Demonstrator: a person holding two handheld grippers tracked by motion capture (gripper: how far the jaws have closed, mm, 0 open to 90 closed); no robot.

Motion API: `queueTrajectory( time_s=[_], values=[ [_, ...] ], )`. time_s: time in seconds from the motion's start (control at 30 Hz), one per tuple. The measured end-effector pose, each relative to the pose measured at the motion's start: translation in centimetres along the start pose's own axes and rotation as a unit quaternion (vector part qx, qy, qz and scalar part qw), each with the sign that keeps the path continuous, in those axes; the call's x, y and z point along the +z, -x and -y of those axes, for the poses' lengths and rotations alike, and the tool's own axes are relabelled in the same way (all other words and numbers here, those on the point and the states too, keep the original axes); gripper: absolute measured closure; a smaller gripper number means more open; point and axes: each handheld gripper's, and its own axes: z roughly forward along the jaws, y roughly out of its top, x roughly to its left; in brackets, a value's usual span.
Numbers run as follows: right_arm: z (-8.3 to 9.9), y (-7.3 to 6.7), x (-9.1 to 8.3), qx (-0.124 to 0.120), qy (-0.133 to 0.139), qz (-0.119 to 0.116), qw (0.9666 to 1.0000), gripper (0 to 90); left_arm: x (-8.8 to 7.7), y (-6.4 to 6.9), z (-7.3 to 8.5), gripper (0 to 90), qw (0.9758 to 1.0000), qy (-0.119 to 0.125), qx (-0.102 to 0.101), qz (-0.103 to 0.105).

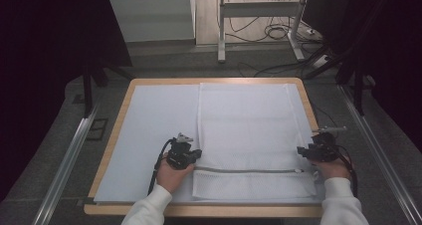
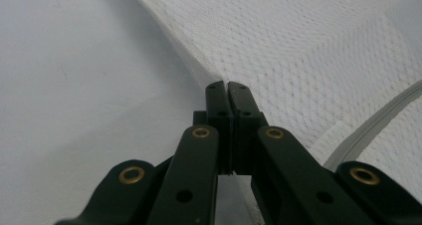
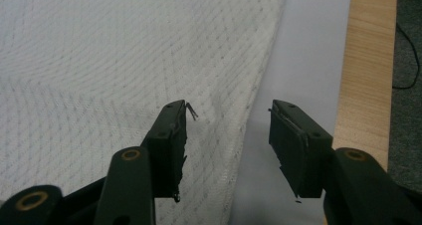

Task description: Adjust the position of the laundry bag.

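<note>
A white mesh bag (image 1: pixel 246 125) lies flat on the right half of a white sheet (image 1: pixel 159 120) that covers the wooden table (image 1: pixel 113 135). A grey zipper (image 1: pixel 249 171) runs across the bag near its front. My left gripper (image 1: pixel 198 153) sits at the bag's left edge; in the left gripper view its jaws (image 2: pixel 227 85) are shut, pinching the raised edge of the mesh (image 2: pixel 308 51). My right gripper (image 1: pixel 304 152) is at the bag's right edge. There its jaws (image 3: pixel 229 113) stand open, with the mesh edge (image 3: pixel 99 60) lying between them and no pad pressing on it.
The table's bare wooden rim (image 3: pixel 366 75) runs just right of the right gripper, with dark floor beyond. Metal rails (image 1: pixel 69 155) flank the table on both sides. White desk legs (image 1: pixel 221 31) and cables (image 1: pixel 278 33) stand behind the far edge.
</note>
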Motion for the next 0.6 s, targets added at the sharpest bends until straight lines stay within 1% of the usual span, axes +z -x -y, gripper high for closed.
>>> queueTrajectory(
  time_s=[0.07, 0.1, 0.13, 0.27, 0.33, 0.37, 0.43, 0.47, 0.53, 0.6],
  values=[
    [0.0, -0.01, 0.01, 0.0, -0.002, 0.0, 1.0, 51.1, -0.01, -0.01, 0.0, 90.0, 1.0, 0.0, 0.0, 0.001],
    [0.01, -0.06, 0.06, -0.002, -0.004, -0.001, 1.0, 57.1, -0.02, -0.02, -0.01, 90.0, 1.0, -0.001, 0.0, 0.001],
    [0.01, -0.06, 0.06, -0.002, -0.004, -0.001, 1.0, 57.1, -0.02, -0.03, -0.02, 90.0, 1.0, -0.001, 0.0, 0.001],
    [-0.08, -0.46, 0.14, -0.015, -0.013, 0.0, 0.9998, 62.5, -0.04, -0.06, -0.04, 90.0, 1.0, -0.002, 0.001, 0.002],
    [-0.09, -0.52, 0.18, -0.015, -0.015, 0.002, 0.9998, 63.0, -0.04, -0.06, -0.04, 90.0, 1.0, -0.002, 0.0, 0.002],
    [-0.04, -0.52, 0.28, -0.017, -0.02, 0.005, 0.9996, 66.8, -0.1, -0.07, -0.05, 90.0, 1.0, 0.0, 0.001, 0.002],
    [-0.01, -0.53, 0.3, -0.018, -0.021, 0.005, 0.9996, 67.6, -0.12, -0.07, -0.06, 90.0, 1.0, 0.001, 0.001, 0.002],
    [0.03, -0.51, 0.3, -0.02, -0.024, 0.005, 0.9995, 71.5, -0.12, -0.06, -0.07, 90.0, 1.0, 0.001, 0.001, 0.002],
    [0.04, -0.5, 0.3, -0.02, -0.024, 0.005, 0.9995, 72.7, -0.12, -0.06, -0.06, 90.0, 1.0, 0.001, 0.001, 0.002],
    [0.08, -0.48, 0.33, -0.023, -0.024, 0.004, 0.9994, 76.2, -0.13, -0.06, -0.07, 90.0, 1.0, 0.001, 0.0, 0.002]
  ],
)
